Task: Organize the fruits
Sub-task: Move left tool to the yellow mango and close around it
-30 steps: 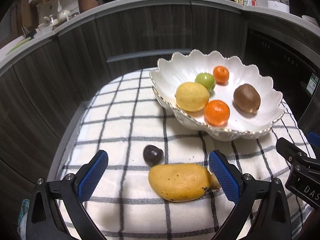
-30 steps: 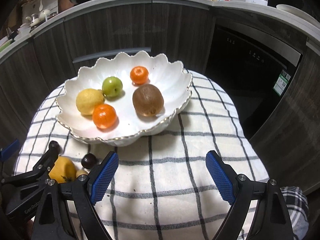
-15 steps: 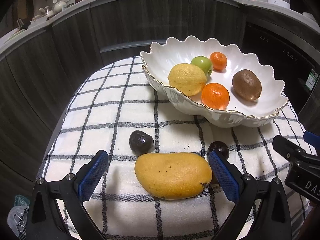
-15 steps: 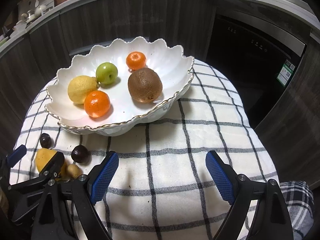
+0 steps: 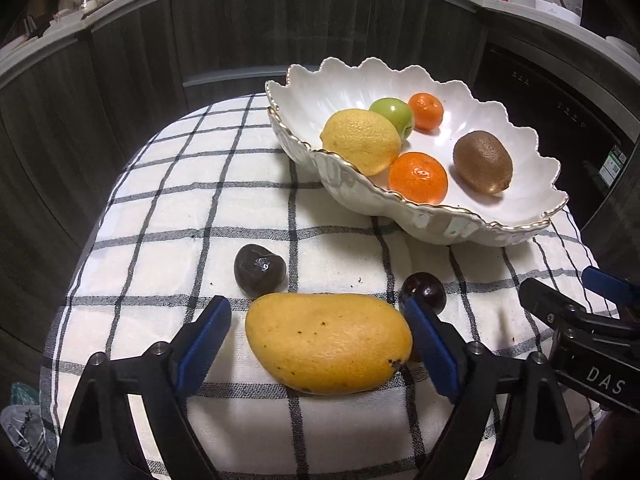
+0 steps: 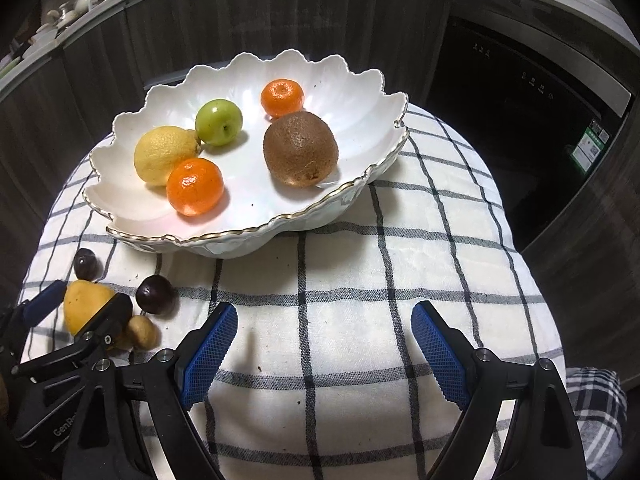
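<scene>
A yellow mango (image 5: 328,342) lies on the checked cloth between the open fingers of my left gripper (image 5: 318,344); the pads stand just off its ends. Two dark round fruits sit by it, one at the back left (image 5: 259,269), one at the right (image 5: 423,291). A white scalloped bowl (image 5: 432,220) holds a lemon (image 5: 360,140), a green apple (image 5: 393,114), two oranges (image 5: 418,177) and a kiwi (image 5: 482,161). My right gripper (image 6: 324,344) is open and empty over bare cloth in front of the bowl (image 6: 328,216). A small tan fruit (image 6: 142,332) lies beside the mango (image 6: 86,304).
The checked cloth (image 5: 160,216) covers a small round table. Dark cabinet fronts (image 5: 120,64) curve behind it, with a black appliance (image 6: 520,92) at the right. My right gripper's body (image 5: 584,332) shows at the right edge of the left wrist view.
My left gripper has moved forward and down, so the mango now lies between its fingers. My right gripper has come closer to the bowl. Both stay open.
</scene>
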The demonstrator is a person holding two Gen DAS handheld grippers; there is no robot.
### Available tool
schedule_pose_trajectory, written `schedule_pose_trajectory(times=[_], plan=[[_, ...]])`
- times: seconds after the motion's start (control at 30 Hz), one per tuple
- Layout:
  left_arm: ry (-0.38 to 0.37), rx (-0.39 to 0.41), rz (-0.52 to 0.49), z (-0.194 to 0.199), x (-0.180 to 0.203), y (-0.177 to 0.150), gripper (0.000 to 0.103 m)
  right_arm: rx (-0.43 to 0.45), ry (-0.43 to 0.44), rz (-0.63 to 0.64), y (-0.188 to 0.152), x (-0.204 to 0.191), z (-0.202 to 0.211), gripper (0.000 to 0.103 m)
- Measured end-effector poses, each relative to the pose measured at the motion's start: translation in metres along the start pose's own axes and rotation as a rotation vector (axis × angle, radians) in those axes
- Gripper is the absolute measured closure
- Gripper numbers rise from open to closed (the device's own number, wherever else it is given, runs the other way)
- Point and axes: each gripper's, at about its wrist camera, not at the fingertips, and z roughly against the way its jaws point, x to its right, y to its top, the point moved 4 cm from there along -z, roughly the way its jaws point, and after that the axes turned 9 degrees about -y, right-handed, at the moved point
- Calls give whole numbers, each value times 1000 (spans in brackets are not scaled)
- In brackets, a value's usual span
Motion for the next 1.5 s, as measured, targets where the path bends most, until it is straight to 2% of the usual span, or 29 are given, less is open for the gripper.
schedule_pose_trajectory(times=[0.1,0.7,1.07,1.5], plan=[[-16,1,-5,1,2,0,24,-9,14,0,-2,-1,-1,13],[35,14,-35,22,0,0,25,34,24,12,2,-5,17,13],[84,22,0,46,-27,-13,25,67,70,79,-2,-35,31,13],[80,-7,4,35,-32,-24,25,79,58,98,-5,-40,34,13]])
